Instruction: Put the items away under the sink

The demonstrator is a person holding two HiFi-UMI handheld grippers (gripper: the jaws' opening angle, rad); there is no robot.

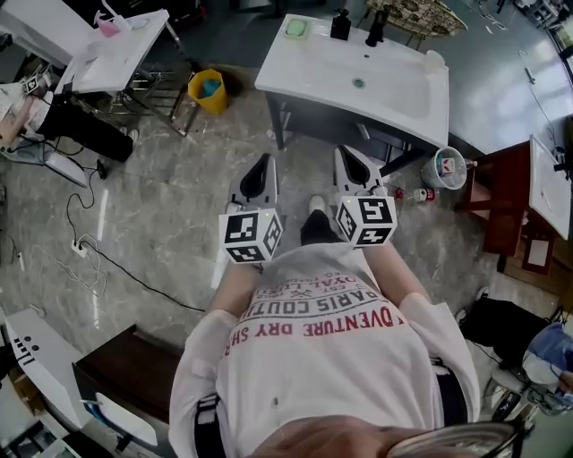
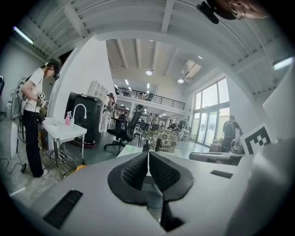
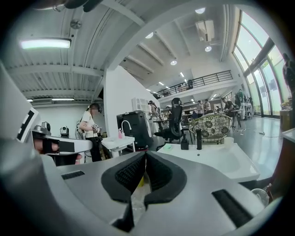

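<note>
In the head view the white sink [image 1: 394, 85] on its dark cabinet stands ahead of me. On the floor at its right are a white pail [image 1: 445, 167] holding items and a small red-and-white bottle [image 1: 421, 193]. I hold both grippers at chest height, pointing toward the cabinet and short of it. The left gripper [image 1: 262, 161] [image 2: 148, 159] is shut with nothing in it. The right gripper [image 1: 347, 154] [image 3: 145, 159] is shut and empty too. The right gripper view shows the sink [image 3: 221, 161] beyond the jaws.
On the sink top are a green pad [image 1: 295, 28], a black bottle [image 1: 340, 24], a black tap [image 1: 376, 27] and a white cup [image 1: 434, 61]. A yellow bucket [image 1: 209, 90] sits left of the cabinet. A second white sink table [image 1: 116, 49] stands far left. Cables [image 1: 85, 250] lie on the floor.
</note>
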